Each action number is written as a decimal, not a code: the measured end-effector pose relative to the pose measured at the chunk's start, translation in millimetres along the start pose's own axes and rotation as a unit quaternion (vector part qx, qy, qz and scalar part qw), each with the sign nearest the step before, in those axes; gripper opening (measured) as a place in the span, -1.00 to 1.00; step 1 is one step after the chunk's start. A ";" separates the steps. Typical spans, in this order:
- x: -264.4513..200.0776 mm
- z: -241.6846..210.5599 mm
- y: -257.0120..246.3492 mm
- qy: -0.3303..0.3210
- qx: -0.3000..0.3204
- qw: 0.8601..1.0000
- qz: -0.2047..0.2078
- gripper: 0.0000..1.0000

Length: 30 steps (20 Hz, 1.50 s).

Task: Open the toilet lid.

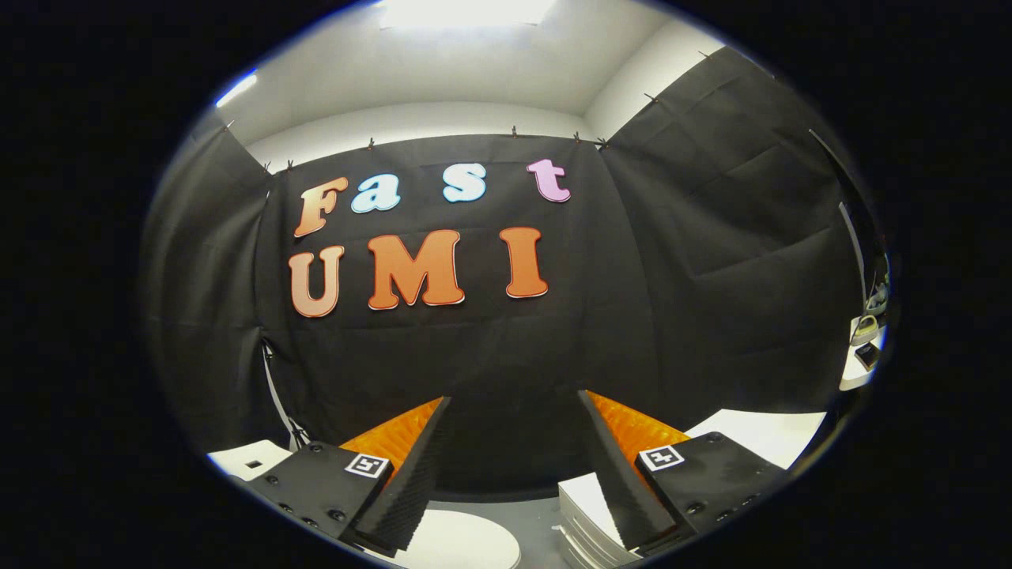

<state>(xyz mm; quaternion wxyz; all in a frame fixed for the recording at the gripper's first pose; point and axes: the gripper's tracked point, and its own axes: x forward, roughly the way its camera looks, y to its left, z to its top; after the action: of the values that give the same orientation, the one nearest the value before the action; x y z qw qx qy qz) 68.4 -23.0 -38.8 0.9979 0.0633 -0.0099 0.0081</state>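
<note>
My gripper [514, 411] is held up high and points at the black cloth wall. Its two orange and black fingers [411, 458] stand wide apart, open, with nothing between them. Far below, just under the left finger, a white rounded shape [466, 541] shows on the grey floor; it looks like the toilet lid, seen only in part. I cannot tell from here whether the lid is down or raised.
A white ribbed stack or block [581, 514] sits under the right finger. A white surface [767, 435] lies beyond the right finger. A white ledge with small items [862, 356] is far off to the right. A white box [249, 458] is by the left finger.
</note>
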 end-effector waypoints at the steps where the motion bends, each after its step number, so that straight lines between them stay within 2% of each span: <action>1: -3.7 -3.8 3.8 0.000 0.001 1.000 0.002 0.98; 5: -27.3 -42.4 14.8 0.020 0.004 1.000 0.002 0.98; 9: -53.8 -86.0 8.2 0.032 0.000 0.999 -0.032 0.98; 17: -85.9 -218.0 -2.4 0.110 0.062 0.989 -0.077 0.97; 23: -107.2 -340.7 -4.5 0.195 0.088 0.971 -0.105 0.97; 26: -111.4 -386.9 -20.1 0.221 0.088 0.962 -0.135 0.97; 30: -125.2 -440.2 -33.1 0.261 0.128 0.941 -0.175 0.98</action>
<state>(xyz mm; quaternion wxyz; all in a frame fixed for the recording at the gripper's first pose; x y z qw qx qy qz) -48.0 -2.0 -482.1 0.9345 0.1874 0.2632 -0.1494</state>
